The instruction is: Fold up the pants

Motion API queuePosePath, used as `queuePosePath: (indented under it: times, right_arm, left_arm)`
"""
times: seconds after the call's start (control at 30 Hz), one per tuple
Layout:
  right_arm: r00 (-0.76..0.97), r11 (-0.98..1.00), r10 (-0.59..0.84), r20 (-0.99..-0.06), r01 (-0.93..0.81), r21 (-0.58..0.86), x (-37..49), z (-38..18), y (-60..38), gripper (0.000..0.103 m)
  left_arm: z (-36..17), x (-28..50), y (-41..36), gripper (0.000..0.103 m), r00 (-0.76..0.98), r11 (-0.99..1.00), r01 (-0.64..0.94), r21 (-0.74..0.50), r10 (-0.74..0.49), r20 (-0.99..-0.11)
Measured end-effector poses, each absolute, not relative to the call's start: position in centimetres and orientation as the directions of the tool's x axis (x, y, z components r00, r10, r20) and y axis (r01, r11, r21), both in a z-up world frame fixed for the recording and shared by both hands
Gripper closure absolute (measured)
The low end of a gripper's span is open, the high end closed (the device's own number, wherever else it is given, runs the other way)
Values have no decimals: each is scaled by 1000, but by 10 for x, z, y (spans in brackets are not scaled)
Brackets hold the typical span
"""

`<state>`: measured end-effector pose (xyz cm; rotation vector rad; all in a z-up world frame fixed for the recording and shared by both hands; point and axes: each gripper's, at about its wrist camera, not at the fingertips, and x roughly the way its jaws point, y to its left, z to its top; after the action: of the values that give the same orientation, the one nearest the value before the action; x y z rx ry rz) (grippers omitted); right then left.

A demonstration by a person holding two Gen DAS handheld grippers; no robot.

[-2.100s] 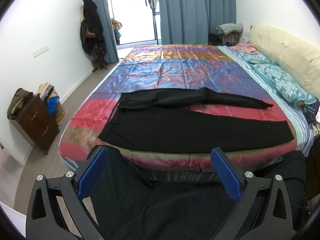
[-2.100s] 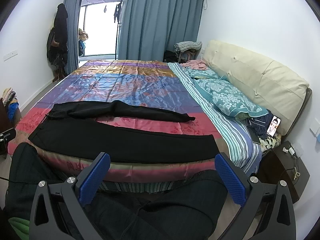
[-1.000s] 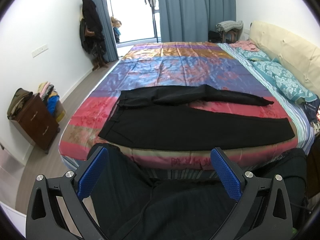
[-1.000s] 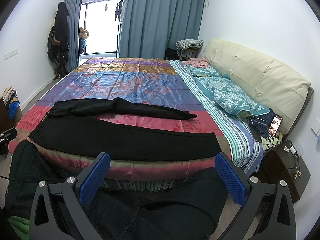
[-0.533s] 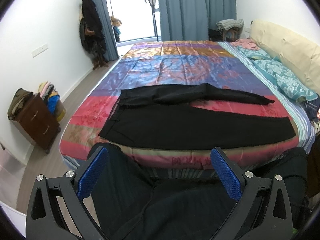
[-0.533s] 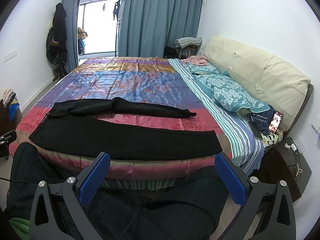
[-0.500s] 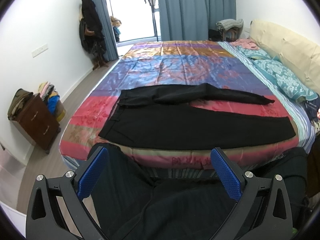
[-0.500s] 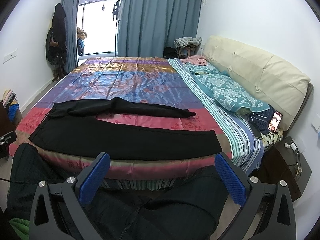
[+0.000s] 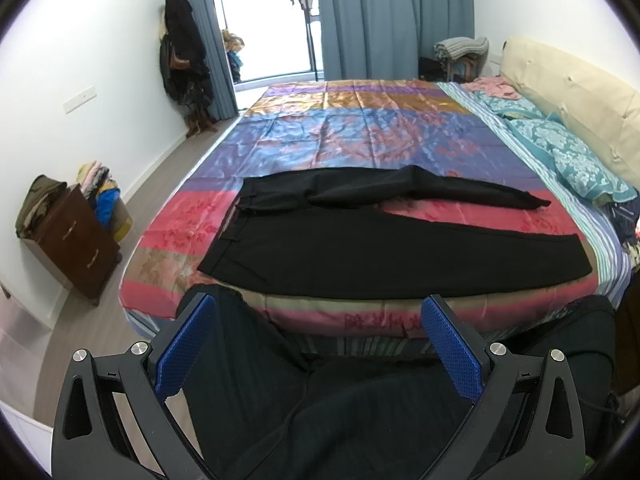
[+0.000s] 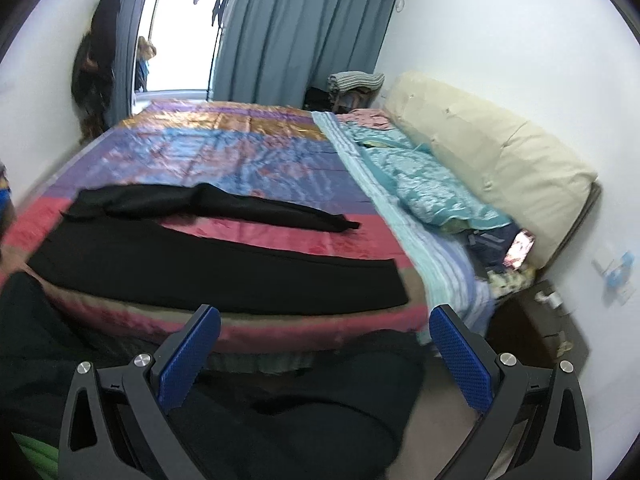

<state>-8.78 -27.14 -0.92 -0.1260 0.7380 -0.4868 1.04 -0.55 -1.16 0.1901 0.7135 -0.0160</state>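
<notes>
Pants [image 9: 400,252] lie crosswise ahead, waistband left, hems right (nearer the right gripper [image 10: 324,354]); left gripper [image 9: 316,344] likewise agape, empty.

Black pants [image 9: 392,252] lie flat and unfolded across the near edge of a bed, waistband toward nine o'clock and hems toward three o'clock. The near leg [image 9: 400,260] is spread wide and smooth, running straight along the mattress edge to a squared hem. The far leg [image 9: 420,190] is narrower and bunched, with creases near the hip, angling away toward two o'clock so a wedge of pink bedding shows between the legs. In the right wrist view the pants [image 10: 224,264] appear slightly blurred.
</notes>
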Motion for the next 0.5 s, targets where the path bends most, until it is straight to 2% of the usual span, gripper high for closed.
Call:
queuePosePath:
  times: [0.23,0.5]
  right_arm:
    - [583,805,-594,-555,431,-409,-87,-9,-265,0]
    - [558,778,-628,-542,443,-446,-85,-9,-269,0]
  left_arm:
    - [-12,10,-4,1,757,982,78,170,52,-651]
    - [-12,10,-4,1,754,983,79,166,49,-655]
